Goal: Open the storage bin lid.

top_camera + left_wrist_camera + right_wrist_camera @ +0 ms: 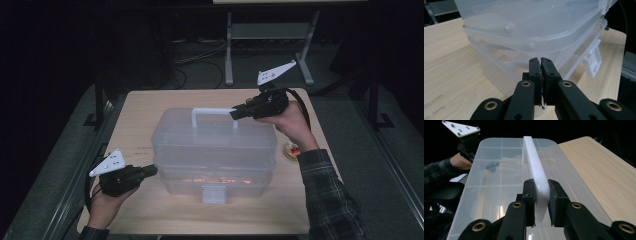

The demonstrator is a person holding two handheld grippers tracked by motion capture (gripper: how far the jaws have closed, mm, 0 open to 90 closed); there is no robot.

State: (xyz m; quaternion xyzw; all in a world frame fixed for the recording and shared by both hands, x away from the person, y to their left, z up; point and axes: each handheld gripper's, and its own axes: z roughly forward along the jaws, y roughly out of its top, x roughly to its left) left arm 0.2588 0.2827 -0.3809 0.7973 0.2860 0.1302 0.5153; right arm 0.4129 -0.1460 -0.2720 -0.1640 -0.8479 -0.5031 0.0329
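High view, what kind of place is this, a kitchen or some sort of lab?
Probably a lab or recording studio, not a kitchen: a small light wooden table stands alone in a dark room, cables trail across the floor, and a grey metal stand rises behind it.

A light wooden table (145,210) carries a clear plastic toolbox (215,147) just beyond the left gripper (152,171); a small round object (291,150) lies below the right gripper (234,114).

Small round object (291,149) on wooden table (150,210)
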